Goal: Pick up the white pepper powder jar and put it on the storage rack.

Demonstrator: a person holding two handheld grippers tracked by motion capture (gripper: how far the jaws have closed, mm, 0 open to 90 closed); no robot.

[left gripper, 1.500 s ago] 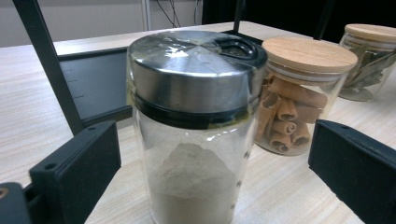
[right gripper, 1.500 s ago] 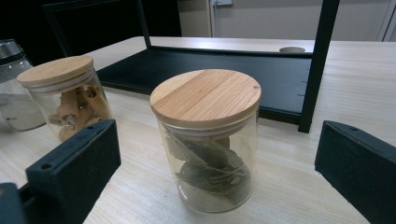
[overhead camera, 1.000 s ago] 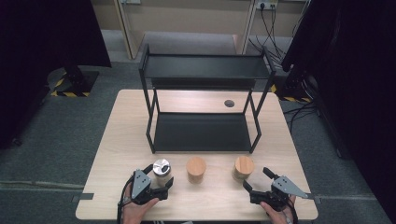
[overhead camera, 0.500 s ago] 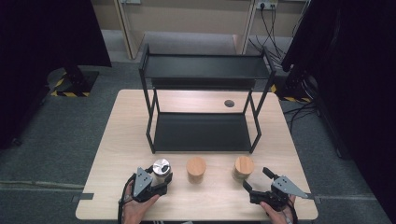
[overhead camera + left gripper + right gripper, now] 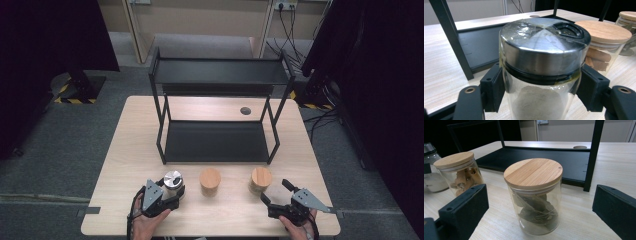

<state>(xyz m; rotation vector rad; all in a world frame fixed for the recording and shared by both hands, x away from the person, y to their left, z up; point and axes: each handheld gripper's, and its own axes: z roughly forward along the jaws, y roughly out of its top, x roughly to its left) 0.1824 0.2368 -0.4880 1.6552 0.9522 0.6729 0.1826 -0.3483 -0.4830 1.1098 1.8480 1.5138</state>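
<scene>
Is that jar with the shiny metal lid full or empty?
Partly filled. Through the glass of the metal-lidded jar, a pale powder fills the lower part; above it the glass is clear up to the lid.

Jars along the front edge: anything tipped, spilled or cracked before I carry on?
Nothing stands out. The metal-lidded jar stands upright between the left gripper jaws, which press its sides. Both wooden-lidded jars stand upright with lids seated, and the right gripper is open behind one. No spill on the table.

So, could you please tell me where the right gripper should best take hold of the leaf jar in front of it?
Probably the glass wall below the bamboo lid of the leaf jar, approached level from the table's near edge. It stands upright, round and free of neighbours, and the right gripper is open and faces it.
</scene>
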